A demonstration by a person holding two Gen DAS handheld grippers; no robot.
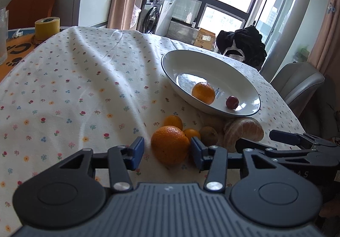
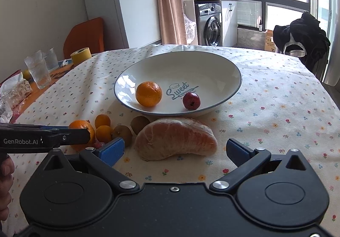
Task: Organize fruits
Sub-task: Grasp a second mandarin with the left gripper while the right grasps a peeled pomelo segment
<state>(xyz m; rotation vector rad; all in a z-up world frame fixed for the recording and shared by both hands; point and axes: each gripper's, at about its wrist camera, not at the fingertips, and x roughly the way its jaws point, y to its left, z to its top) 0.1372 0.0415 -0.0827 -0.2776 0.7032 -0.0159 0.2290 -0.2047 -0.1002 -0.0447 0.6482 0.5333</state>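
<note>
A white bowl (image 2: 223, 66) with a dark rim holds an orange (image 2: 148, 93) and a small red fruit (image 2: 191, 100). In front of it on the flowered cloth lie a peeled pomelo piece (image 2: 175, 141), two kiwis (image 2: 139, 123), two small kumquats (image 2: 102, 121) and a bigger orange (image 1: 169, 145). My left gripper (image 1: 166, 150) is open, its blue pads on either side of that orange, the right pad close to it. My right gripper (image 2: 175, 152) stands open, wide around the near side of the pomelo piece. In the left wrist view the bowl (image 1: 170, 62) sits behind the fruit.
Drinking glasses (image 2: 38, 71), a yellow tape roll (image 2: 80, 55) and plastic wrappers (image 2: 14, 92) stand on the table's left edge. An orange chair (image 2: 85, 34) is behind them. A dark garment hangs on a chair (image 2: 301, 41) at the far right. A grey seat (image 1: 297, 81) is beside the table.
</note>
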